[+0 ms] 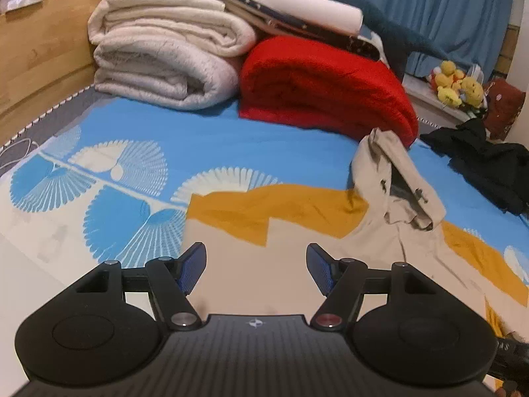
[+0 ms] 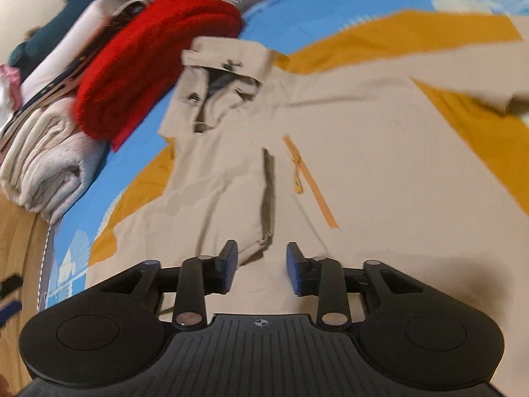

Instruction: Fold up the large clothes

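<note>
A large beige hooded jacket (image 2: 363, 152) with mustard-yellow panels (image 2: 410, 36) lies spread flat on the bed. Its hood (image 2: 218, 89) points toward the red blanket. In the left wrist view the jacket (image 1: 264, 264) fills the lower middle, its hood (image 1: 396, 185) standing up at the right. My left gripper (image 1: 256, 269) is open and empty just above the beige cloth. My right gripper (image 2: 262, 266) is open and empty over the jacket's front near the zip placket (image 2: 268, 195), with a yellow zip pull (image 2: 299, 172) just beyond.
A folded red blanket (image 1: 327, 89) and a stack of cream blankets (image 1: 165, 56) sit at the head of the bed against a wooden headboard (image 1: 36, 49). A black garment (image 1: 486, 162) lies at the right. The blue patterned sheet (image 1: 109, 178) shows on the left.
</note>
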`<action>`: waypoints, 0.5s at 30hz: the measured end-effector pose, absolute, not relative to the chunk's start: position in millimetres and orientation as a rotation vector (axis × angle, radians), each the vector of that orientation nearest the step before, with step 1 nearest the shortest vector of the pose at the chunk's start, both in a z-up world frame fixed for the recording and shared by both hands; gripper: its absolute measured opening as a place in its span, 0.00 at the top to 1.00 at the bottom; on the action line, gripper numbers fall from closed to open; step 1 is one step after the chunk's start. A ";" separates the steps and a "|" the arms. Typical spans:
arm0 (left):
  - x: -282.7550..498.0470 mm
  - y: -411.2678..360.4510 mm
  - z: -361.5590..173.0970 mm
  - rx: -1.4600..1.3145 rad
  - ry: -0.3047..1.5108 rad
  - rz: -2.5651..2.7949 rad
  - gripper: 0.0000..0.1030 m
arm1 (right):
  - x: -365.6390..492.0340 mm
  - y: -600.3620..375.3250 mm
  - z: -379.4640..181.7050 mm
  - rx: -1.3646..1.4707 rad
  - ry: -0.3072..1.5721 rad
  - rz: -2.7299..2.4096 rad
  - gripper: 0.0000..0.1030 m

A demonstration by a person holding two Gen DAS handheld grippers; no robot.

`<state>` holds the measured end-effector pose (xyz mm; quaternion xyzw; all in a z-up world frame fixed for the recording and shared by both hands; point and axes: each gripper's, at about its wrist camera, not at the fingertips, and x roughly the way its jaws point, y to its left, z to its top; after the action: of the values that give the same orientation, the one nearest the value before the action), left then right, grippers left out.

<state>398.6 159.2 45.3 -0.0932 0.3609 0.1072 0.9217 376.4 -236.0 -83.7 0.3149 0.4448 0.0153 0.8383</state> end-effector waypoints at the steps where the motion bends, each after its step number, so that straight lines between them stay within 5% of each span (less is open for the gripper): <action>1: 398.6 159.2 43.5 -0.191 0.751 0.218 0.30 | 378.4 -238.3 -89.1 0.682 0.951 0.009 0.63; 13: 404.0 143.8 32.3 -0.187 0.790 0.168 0.29 | 412.6 -210.2 -135.3 0.749 0.985 0.049 0.61; 15: 404.8 144.6 31.8 -0.187 0.792 0.173 0.29 | 416.0 -205.2 -132.5 0.715 0.959 0.058 0.78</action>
<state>404.8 144.6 31.8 -0.0908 0.3846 0.0839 0.9148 416.0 -205.2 -132.5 0.3366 0.4513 0.0273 0.8260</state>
